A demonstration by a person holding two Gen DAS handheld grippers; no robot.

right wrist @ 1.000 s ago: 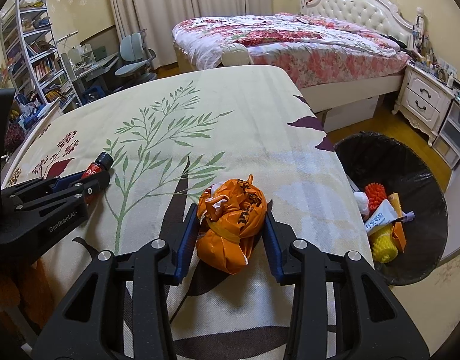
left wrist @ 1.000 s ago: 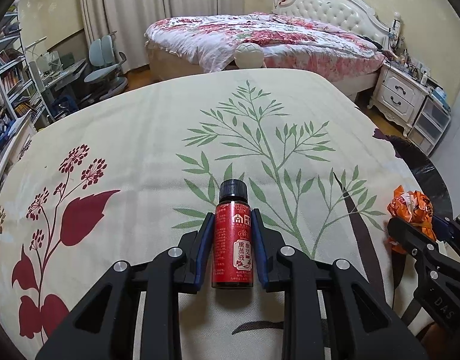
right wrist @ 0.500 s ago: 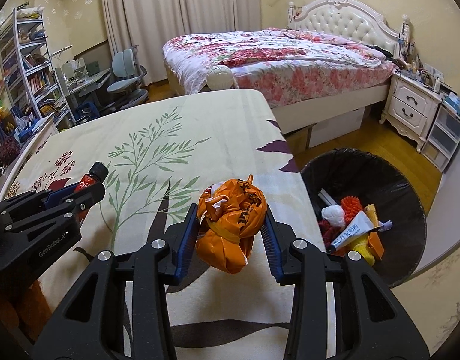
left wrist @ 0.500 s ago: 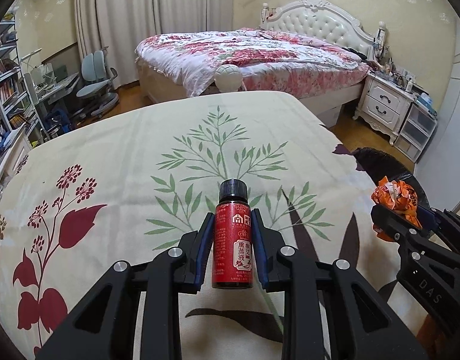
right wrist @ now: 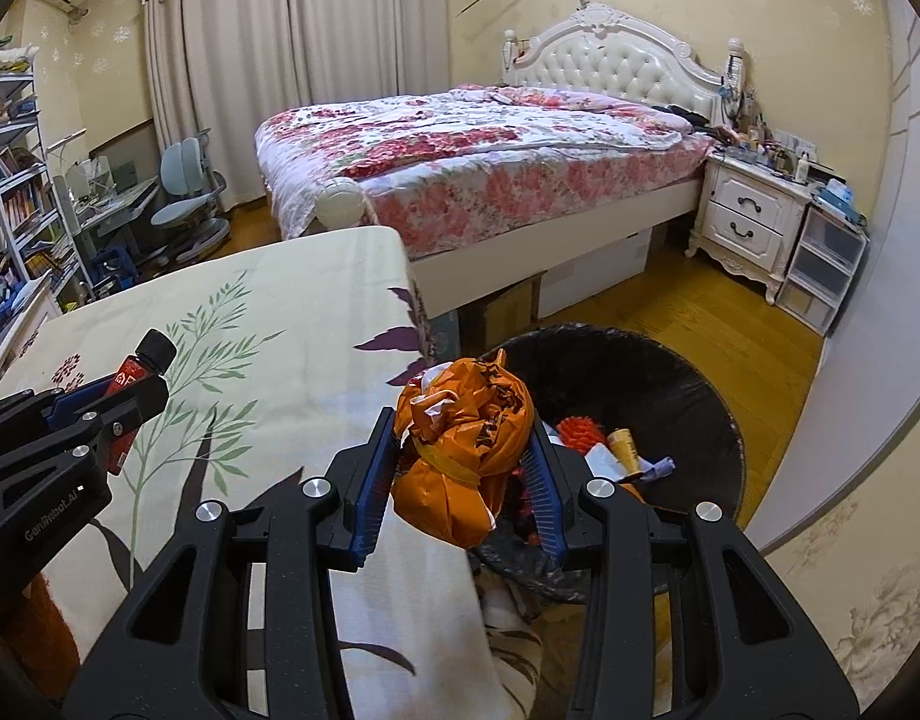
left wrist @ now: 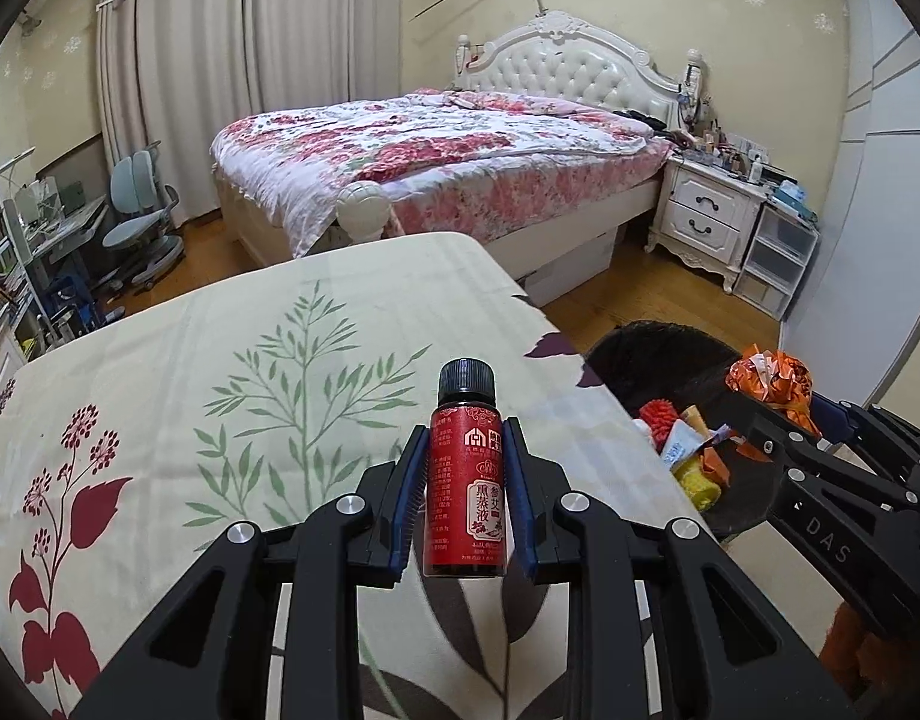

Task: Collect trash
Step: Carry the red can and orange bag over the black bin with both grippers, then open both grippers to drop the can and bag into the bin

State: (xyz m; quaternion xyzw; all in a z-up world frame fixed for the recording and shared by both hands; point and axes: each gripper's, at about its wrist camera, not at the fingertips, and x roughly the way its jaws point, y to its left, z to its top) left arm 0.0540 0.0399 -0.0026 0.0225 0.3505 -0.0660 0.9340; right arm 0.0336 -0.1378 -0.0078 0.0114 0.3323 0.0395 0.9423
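Note:
My left gripper [left wrist: 467, 468] is shut on a small red bottle [left wrist: 467, 480] with a black cap, held upright above the cloth-covered table [left wrist: 249, 396]. My right gripper [right wrist: 463, 468] is shut on a crumpled orange wrapper [right wrist: 466, 450], held over the table's right edge beside the black-lined trash bin [right wrist: 670, 384]. The bin holds several pieces of trash [right wrist: 610, 450]. In the left wrist view the right gripper [left wrist: 778, 402] with the wrapper [left wrist: 772, 375] is above the bin [left wrist: 658, 360]. In the right wrist view the left gripper [right wrist: 123, 396] with the bottle [right wrist: 137, 372] is at the left.
A bed [left wrist: 435, 156] with a floral quilt stands behind the table. A white nightstand [left wrist: 706, 216] and plastic drawers [left wrist: 778, 258] are at the right wall. A desk, chair [left wrist: 141, 222] and bookshelves [right wrist: 21, 204] are at the left. Wooden floor [right wrist: 700, 312] surrounds the bin.
Both grippers have risen and moved right with their loads. The right gripper with the wrapper has gone from over the table to its edge by the bin.

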